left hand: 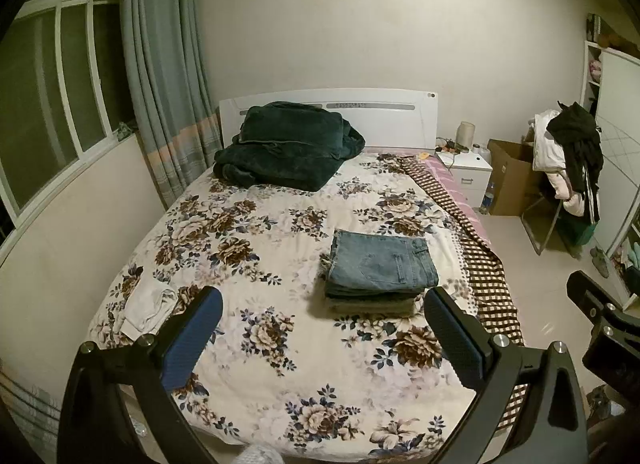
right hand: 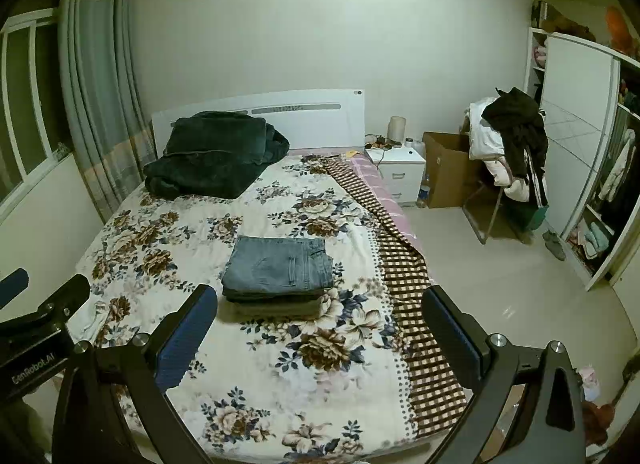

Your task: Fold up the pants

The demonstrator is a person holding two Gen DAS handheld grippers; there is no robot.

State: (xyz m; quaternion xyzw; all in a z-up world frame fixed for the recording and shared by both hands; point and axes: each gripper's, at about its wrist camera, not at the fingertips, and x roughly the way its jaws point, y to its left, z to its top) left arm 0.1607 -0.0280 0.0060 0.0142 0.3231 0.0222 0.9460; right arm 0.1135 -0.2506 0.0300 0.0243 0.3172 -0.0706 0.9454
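Observation:
Folded blue jeans [left hand: 382, 262] lie on top of a small stack of folded pants on the floral bedspread [left hand: 280, 248], right of the bed's middle. The stack also shows in the right wrist view [right hand: 280, 264]. My left gripper [left hand: 324, 324] is open and empty, held above the near end of the bed, short of the stack. My right gripper [right hand: 320, 324] is open and empty, also above the near end of the bed. The right gripper shows at the right edge of the left wrist view [left hand: 600, 316]; the left gripper shows at the left edge of the right wrist view [right hand: 48, 304].
A dark green blanket [left hand: 286, 144] is piled by the headboard. A white cloth [left hand: 146, 306] lies at the bed's left edge. A checked sheet [left hand: 480, 264] hangs off the right side. A nightstand [left hand: 466, 172], cardboard box [left hand: 510, 180], a clothes-laden chair [left hand: 568, 168] and wardrobe [right hand: 580, 152] stand to the right.

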